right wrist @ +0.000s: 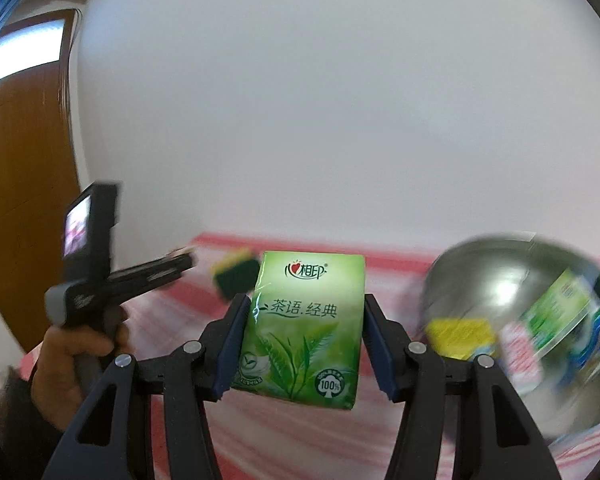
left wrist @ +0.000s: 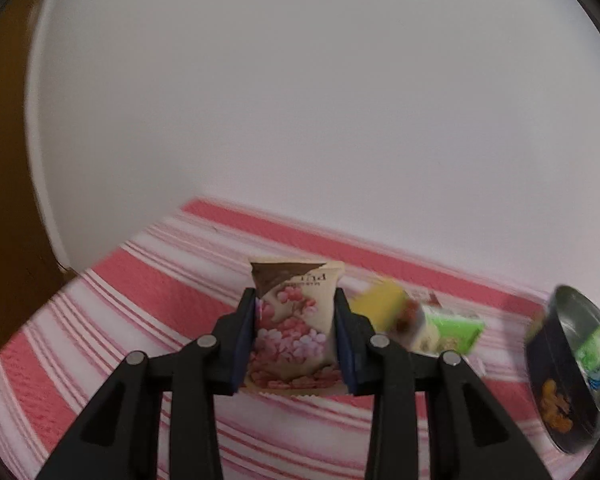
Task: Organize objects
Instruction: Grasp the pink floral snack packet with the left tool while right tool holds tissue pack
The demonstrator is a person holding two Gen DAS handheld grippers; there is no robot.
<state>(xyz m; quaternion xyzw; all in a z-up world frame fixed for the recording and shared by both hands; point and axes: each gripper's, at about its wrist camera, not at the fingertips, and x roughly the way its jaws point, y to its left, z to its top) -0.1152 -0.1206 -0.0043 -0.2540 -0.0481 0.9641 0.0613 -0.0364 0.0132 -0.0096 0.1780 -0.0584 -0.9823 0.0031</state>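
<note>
Worktop under pink-and-white striped cloth, far edge butting a plain white wall across mid frame; brown wooden door at left. Open cloth lower left in the left wrist view, clutter bunched at right.

Left gripper: fingers clenched on a beige snack packet with pink blossoms, held upright, long axis vertical, print upside down, lifted above the cloth at frame centre. Just right of it, blurred: yellow sponge and green packet lying on the cloth. Dark round tin at far right, tilted, open mouth showing, items inside.

Right gripper: fingers grasping a green tissue pack, upright, long axis vertical, label facing camera, centre frame above the cloth. Tin's shiny interior at right holds a yellow sponge and packets, blurred. Another yellow-and-dark sponge behind the pack. Person's left hand grips the other tool at lower left.
</note>
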